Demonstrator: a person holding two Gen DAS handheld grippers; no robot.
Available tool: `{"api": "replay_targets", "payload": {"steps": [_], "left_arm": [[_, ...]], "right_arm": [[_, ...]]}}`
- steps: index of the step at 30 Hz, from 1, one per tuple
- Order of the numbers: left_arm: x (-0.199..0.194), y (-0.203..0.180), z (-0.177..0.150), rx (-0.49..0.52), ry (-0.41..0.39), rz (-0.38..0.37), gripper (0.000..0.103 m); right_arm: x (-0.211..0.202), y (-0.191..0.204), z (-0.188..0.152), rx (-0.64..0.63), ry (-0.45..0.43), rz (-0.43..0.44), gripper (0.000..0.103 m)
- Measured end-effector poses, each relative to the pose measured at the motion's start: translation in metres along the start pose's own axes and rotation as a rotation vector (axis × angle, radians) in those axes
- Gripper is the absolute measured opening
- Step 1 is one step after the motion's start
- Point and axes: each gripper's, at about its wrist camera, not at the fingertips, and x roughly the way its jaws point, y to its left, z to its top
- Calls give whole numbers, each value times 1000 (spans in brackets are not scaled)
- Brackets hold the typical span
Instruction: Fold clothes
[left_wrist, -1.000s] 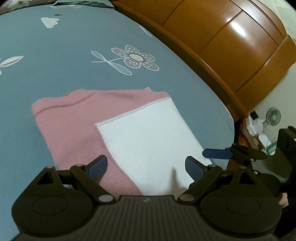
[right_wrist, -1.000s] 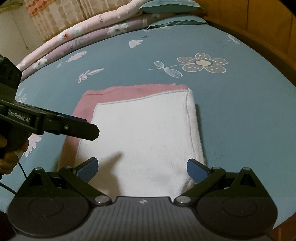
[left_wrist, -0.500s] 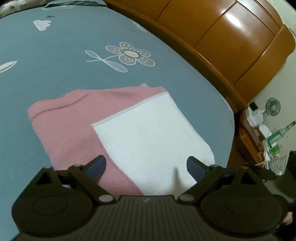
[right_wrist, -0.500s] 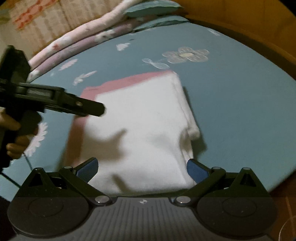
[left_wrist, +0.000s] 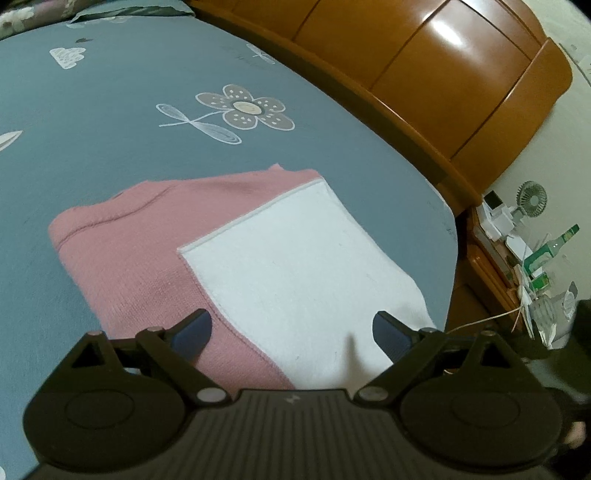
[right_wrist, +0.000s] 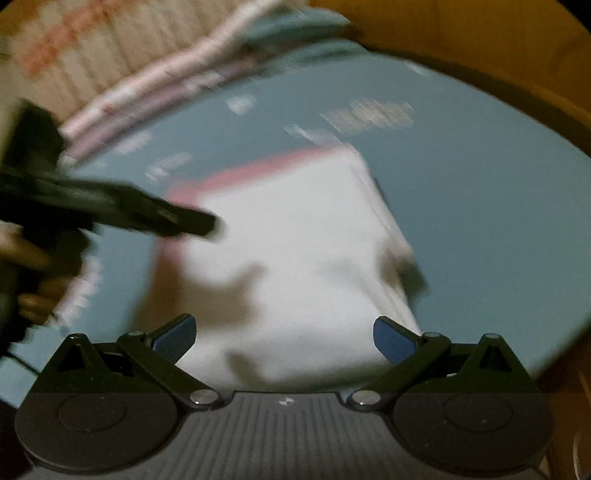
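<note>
A folded pink and white garment lies flat on the blue bedsheet, near the bed's edge. My left gripper hovers open just short of its near edge, nothing between the fingers. In the right wrist view, which is blurred by motion, the same garment shows mostly white with a pink strip at the far side. My right gripper is open and empty above its near edge. The left gripper reaches in from the left there, held by a hand.
A wooden headboard curves along the bed's right side. Beyond the bed corner a nightstand holds a small fan, a green bottle and clutter. Folded quilts and pillows lie at the far end of the bed.
The right gripper has pulled back and swung away from the garment; its view is now blurred. It has left the left wrist view. The left gripper shifted slightly. The garment stays put.
</note>
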Motion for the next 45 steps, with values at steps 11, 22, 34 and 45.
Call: {"api": "replay_targets", "payload": {"steps": [11,22,34,45], "left_arm": [[1,4,-1,12,-6,-28,94],[0,6,-4,7,-26,-32,94],[-14,5,-3,-14,-59,-19,94],[-52,16,1,-115,-163,-14,94]], "right_arm": [[23,29,-4,-65,74,69,103],[17,56,8,-156,47,143,103],[37,85,8,-196,177,208,103],[17,35,67,-225,18,25,103]]}}
